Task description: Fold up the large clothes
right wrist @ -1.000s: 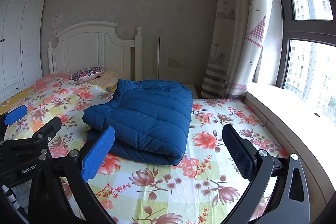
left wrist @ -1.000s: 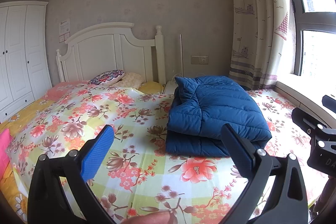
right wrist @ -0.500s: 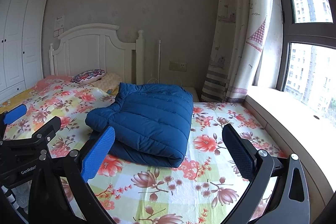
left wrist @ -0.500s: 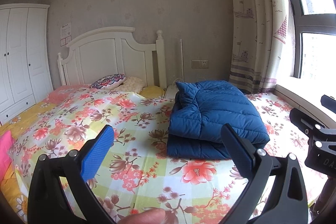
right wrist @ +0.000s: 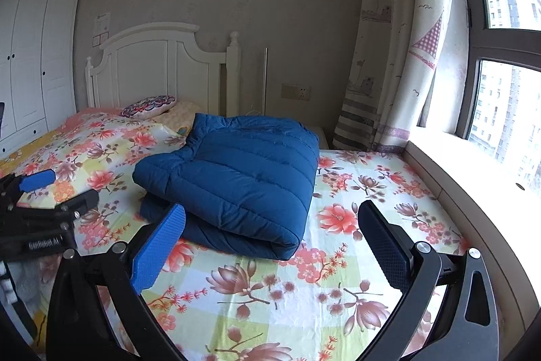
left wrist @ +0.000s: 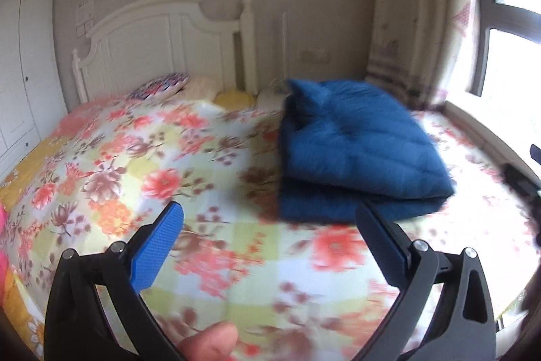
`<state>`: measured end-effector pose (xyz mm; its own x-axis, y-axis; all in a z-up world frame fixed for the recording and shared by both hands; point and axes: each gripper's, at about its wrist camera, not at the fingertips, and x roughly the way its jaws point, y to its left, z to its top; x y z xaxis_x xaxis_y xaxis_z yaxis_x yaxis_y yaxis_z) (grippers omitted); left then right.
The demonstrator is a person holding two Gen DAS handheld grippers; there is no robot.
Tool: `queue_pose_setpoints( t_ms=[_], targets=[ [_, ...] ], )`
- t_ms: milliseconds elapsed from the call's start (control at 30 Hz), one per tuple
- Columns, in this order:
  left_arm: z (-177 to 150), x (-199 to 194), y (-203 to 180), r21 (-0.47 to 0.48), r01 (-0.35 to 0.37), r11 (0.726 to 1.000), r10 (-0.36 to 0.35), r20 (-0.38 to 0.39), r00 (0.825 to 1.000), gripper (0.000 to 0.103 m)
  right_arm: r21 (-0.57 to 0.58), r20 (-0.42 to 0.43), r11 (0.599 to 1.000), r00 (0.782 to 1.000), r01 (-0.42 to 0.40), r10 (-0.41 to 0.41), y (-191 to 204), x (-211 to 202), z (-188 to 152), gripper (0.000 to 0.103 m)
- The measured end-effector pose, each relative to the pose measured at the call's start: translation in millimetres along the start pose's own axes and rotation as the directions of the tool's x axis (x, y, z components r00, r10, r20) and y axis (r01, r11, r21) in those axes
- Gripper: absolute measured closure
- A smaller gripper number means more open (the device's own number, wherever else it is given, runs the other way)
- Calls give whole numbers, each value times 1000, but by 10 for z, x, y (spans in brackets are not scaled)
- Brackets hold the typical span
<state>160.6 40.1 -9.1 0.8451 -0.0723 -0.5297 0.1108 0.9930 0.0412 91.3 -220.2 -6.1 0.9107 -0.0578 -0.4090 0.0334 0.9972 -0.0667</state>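
Both sets of jaws stand spread wide and empty above the bed: the left gripper (left wrist: 268,234) and the right gripper (right wrist: 270,234) each show 2 fingers, 1 with a blue pad (right wrist: 157,247), touching nothing. Ahead of them a folded blue down jacket (right wrist: 236,178) lies in a thick stack on the floral bedsheet (right wrist: 270,293), toward the window side. Beyond it are a patterned pillow (right wrist: 148,105), the white headboard (right wrist: 152,63) and a printed curtain (right wrist: 399,56); the left wrist view is blurred.

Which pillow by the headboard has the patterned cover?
The leftmost pillow, purple-and-red patterned. The cream one beside it and the yellow one are plain.
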Motion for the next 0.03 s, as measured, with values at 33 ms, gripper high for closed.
queue_pose_setpoints(
  t_ms=[33],
  targets=[
    [56,167,183,-1,-25,1000,25,-25,999,2,1,-19,1000,1000,16,-16,-246,108,65,5]
  ],
)
